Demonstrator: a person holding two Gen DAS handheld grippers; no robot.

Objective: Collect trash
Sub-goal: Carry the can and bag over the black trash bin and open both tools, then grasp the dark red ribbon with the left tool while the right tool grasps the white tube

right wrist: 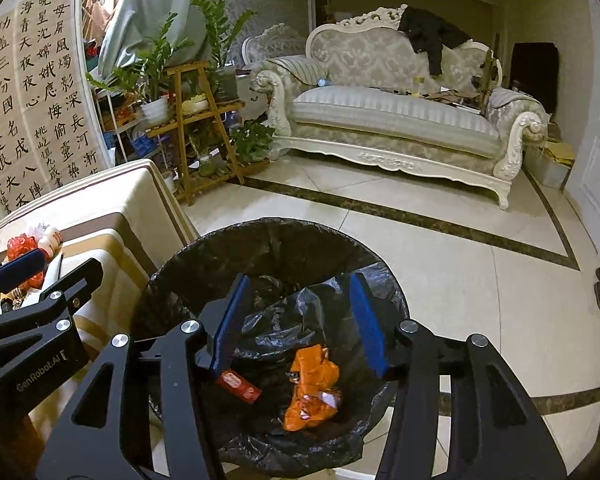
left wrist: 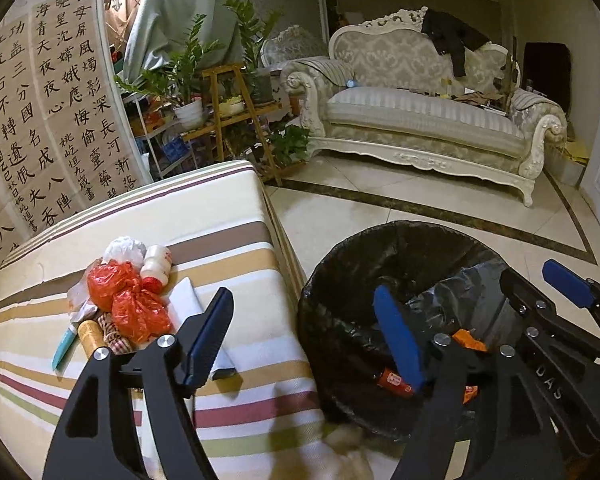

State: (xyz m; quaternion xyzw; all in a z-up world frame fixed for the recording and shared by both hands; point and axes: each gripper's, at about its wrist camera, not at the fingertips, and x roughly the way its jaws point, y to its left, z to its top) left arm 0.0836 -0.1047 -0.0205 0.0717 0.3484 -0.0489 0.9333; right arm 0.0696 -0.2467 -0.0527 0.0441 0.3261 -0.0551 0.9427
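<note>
a tiled living room with an ornate sofa and calligraphy sheets on the wall. the striped tabletop holds trash: red bags, a white bottle. only the right wrist view shows the whole bin bottom, with an orange wrapper and red packet. left gripper, marked "genrobot.ai", and right gripper both gape empty.

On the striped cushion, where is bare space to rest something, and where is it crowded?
Striped cushion is bare behind the trash pile, toward the calligraphy wall, and along the near edge beside the bin. Its left middle is crowded: red bags, white bottle, tubes.
</note>
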